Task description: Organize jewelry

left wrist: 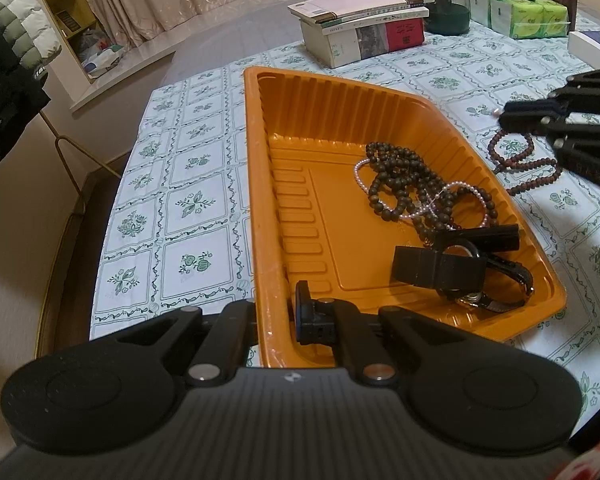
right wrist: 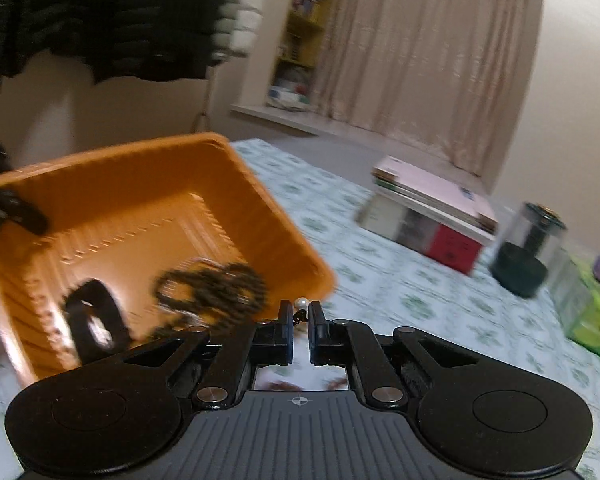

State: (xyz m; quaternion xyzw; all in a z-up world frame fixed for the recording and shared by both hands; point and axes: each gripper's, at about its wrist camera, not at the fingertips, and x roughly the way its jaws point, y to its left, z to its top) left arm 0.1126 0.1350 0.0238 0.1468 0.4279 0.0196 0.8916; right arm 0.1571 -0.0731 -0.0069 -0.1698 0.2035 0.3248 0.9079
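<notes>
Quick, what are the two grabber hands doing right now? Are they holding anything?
Left gripper: shut on the rim of the orange tray.
Right gripper: shut on a small pearl piece; what kind of jewelry it is cannot be told.

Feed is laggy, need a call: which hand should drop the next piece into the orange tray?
Right. Its tongs already pinch a small pearl piece just beside the orange tray. The left tongs are clamped on the tray's near rim, apparently steadying it.
</notes>
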